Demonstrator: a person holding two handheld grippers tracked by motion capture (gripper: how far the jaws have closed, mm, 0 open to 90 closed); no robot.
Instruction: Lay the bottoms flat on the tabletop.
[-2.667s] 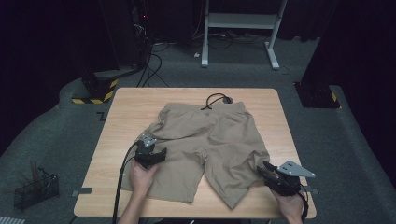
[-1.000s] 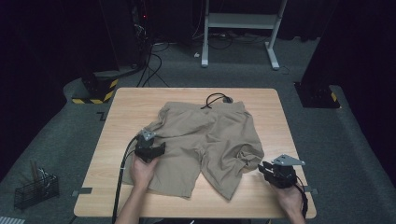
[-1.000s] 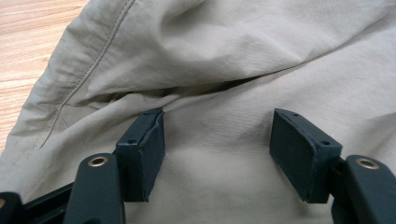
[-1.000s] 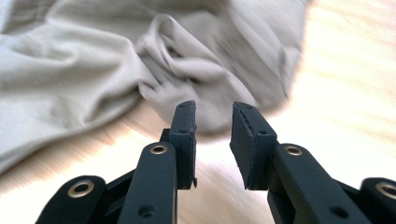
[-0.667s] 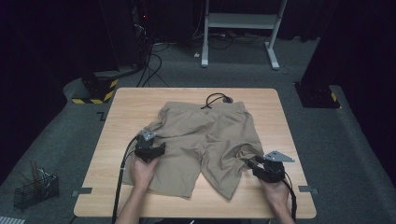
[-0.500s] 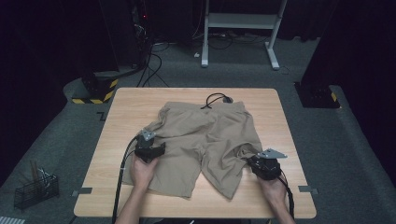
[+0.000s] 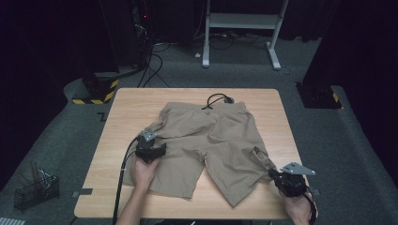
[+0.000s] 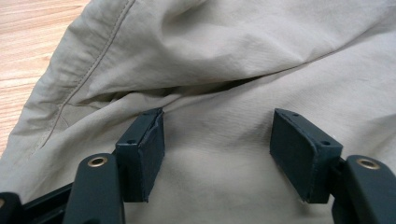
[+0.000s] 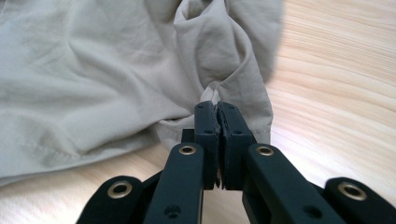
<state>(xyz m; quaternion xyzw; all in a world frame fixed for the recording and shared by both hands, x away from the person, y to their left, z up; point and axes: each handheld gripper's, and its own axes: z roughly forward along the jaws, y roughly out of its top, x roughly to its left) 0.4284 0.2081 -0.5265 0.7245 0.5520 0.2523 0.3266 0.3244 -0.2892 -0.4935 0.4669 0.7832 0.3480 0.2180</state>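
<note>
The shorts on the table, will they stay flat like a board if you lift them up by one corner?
Probably not. The shorts look thin and floppy: the cloth bunches into folds where the right gripper, its jaws just closed, pinches the hem. They would likely hang limp and drag. They seem light, and creases already ripple around the left gripper.

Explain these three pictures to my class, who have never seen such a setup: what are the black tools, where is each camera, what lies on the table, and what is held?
A person holds a two-jaw gripper in each hand. The high view looks down on the wooden table, where beige shorts lie spread out. The two close pictures come from cameras riding on the grippers. The left gripper rests on the shorts with its jaws apart, holding nothing. The right gripper has just been closing and pinches the hem of one leg near the table's edge.
</note>
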